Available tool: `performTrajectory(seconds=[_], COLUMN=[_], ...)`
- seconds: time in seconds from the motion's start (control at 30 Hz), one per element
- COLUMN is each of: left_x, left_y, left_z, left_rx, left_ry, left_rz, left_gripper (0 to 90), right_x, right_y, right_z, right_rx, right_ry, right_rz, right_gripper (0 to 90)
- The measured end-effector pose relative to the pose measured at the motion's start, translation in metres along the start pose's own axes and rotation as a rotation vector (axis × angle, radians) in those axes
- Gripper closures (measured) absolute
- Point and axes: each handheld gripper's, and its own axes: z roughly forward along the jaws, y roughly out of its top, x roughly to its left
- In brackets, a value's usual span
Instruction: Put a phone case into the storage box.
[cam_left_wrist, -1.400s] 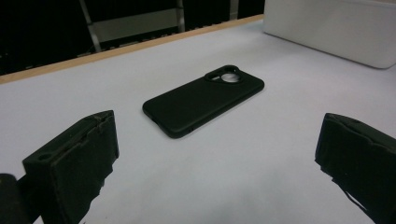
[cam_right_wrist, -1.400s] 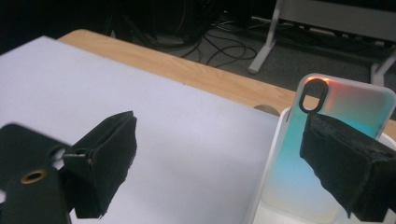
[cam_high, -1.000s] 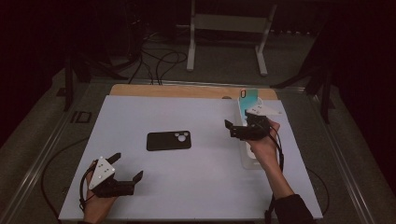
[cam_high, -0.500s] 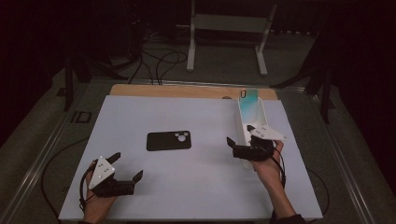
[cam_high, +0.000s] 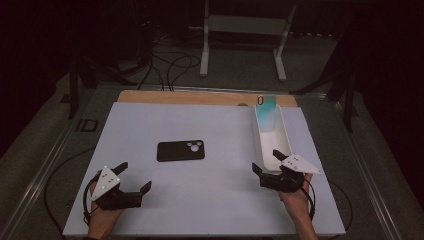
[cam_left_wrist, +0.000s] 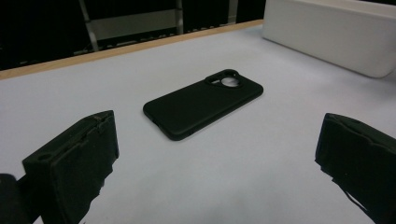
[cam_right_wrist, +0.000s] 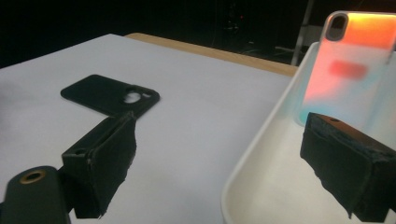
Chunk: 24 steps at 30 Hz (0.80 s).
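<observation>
The black phone case (cam_left_wrist: 203, 108) looks like matt, smooth plastic or rubber, with a glossy ring around its camera cutout. The iridescent phone case (cam_right_wrist: 348, 70) at 1 o'clock in the right gripper view is translucent, glossy plastic. The white tray (cam_high: 281, 147) appears smooth, faintly shiny plastic. The table (cam_high: 210, 200) has a matt, pale, paper-like top with a wooden strip (cam_high: 200, 98) along its 12 o'clock edge. The gripper pads (cam_right_wrist: 105, 154) look like rough, matt black foam or rubber with frayed edges.
</observation>
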Motion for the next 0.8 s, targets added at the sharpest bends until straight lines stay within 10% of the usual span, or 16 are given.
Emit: performTrajectory(seconds=[0.8], left_x=[0.019], left_y=[0.047], left_z=[0.018], left_rx=[-0.005], left_ry=[-0.026], left_rz=[0.012], left_gripper=[0.0], right_x=[-0.006], right_y=[-0.013], right_z=[-0.003], right_rx=[-0.022], right_ry=[0.002], right_rz=[0.057], right_gripper=[11.4])
